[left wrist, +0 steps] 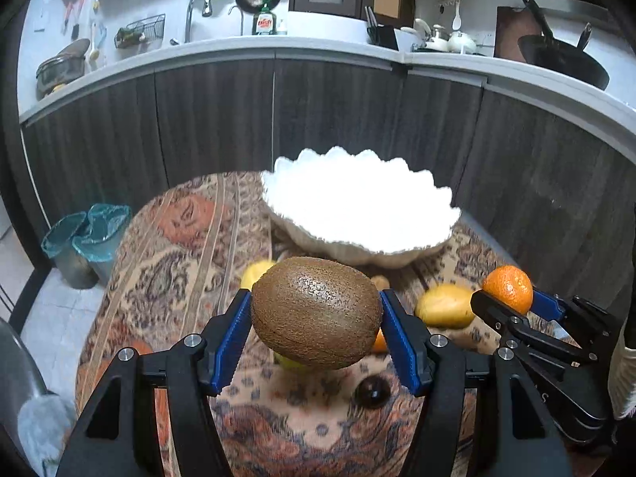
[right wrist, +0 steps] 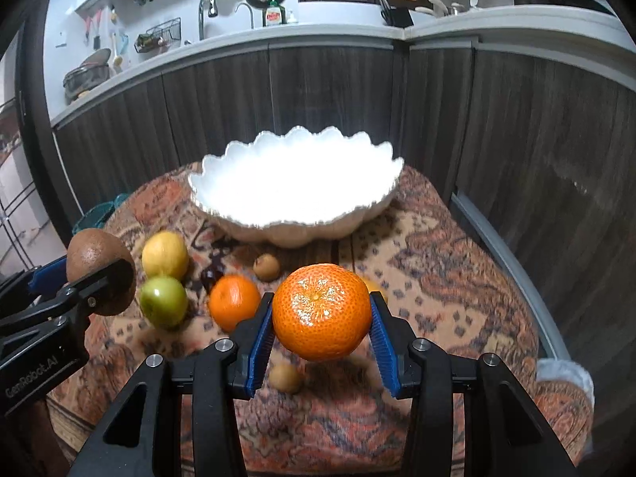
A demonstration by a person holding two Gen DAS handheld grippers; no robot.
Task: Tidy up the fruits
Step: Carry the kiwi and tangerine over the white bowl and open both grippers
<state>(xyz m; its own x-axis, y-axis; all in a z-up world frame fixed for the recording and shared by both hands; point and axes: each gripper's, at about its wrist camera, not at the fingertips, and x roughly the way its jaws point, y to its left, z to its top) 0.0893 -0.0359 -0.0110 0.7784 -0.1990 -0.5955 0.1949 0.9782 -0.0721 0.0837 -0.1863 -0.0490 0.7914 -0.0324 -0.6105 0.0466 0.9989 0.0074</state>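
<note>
My left gripper (left wrist: pixel 316 314) is shut on a brown kiwi (left wrist: pixel 316 312) and holds it above the patterned table, short of the white scalloped bowl (left wrist: pixel 357 206). My right gripper (right wrist: pixel 322 318) is shut on an orange mandarin (right wrist: pixel 322 310), also held above the table in front of the bowl (right wrist: pixel 294 183). The bowl looks empty. In the right wrist view a lemon (right wrist: pixel 165 254), a green apple (right wrist: pixel 163 301), a second orange (right wrist: pixel 233 301), two small kiwis (right wrist: pixel 266 266) and a dark fruit (right wrist: pixel 210 276) lie on the cloth. The left gripper with its kiwi (right wrist: pixel 99 270) shows at the left.
The table wears a patterned cloth (right wrist: pixel 437 278). Dark wood cabinets (left wrist: pixel 198 119) stand close behind it under a counter with a sink. Two teal-lined bins (left wrist: pixel 87 242) stand on the floor at the left. A yellow fruit (left wrist: pixel 445 306) lies near the right gripper (left wrist: pixel 512 302).
</note>
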